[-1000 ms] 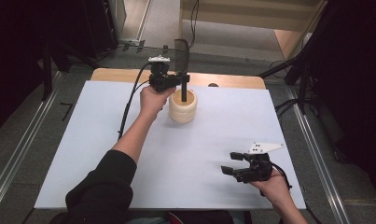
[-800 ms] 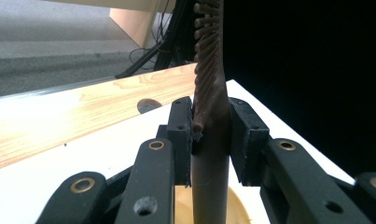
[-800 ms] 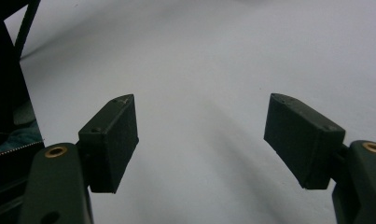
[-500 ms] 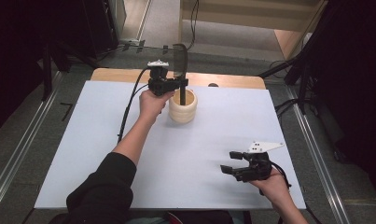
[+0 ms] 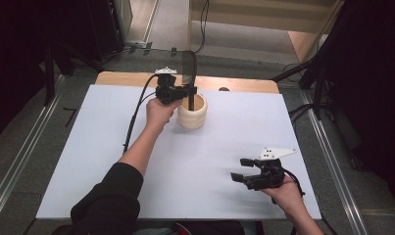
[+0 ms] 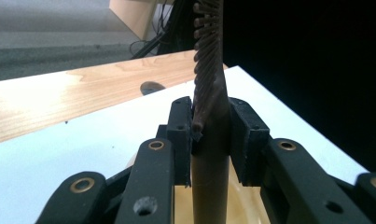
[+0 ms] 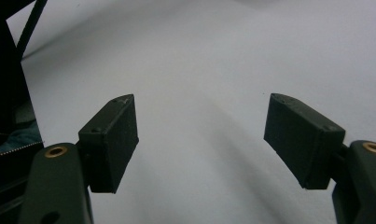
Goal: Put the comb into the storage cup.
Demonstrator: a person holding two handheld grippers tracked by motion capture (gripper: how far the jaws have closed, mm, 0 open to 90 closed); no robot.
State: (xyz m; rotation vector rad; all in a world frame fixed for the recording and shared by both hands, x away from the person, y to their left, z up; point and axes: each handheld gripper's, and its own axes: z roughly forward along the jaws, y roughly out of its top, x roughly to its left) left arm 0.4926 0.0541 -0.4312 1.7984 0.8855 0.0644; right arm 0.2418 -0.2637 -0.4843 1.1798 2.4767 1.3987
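- The left gripper (image 5: 189, 90) is clamped on the handle of a brush (image 5: 189, 81), near the far edge of the white tabletop (image 5: 87, 161), about midway along it.
- In the left gripper view its 2 black pads press the brown handle (image 6: 210, 158) from both sides, just below the point where the bristles begin.
- The brush stands upright: its dark bristled head (image 6: 207, 51) rises above the jaws, and the handle's lower end reaches down into a pale wooden cup (image 5: 193, 113).
- That cup is a round, ribbed holder standing on the tabletop just beside the left hand (image 5: 160, 110), on its right in the high view; its pale inside (image 6: 244, 210) shows below the jaws in the left gripper view.
- A black cable trails from the left gripper down along the forearm, whose sleeve is dark.
- The right gripper (image 5: 240, 169) sits near the tabletop's near right corner, well apart from the cup and the brush.
- Its jaws stand wide apart with nothing between them; the right gripper view shows both pads (image 7: 112, 140) over bare white surface.
- A strip of light wood (image 5: 244, 84) shows along the far edge beyond the white surface.
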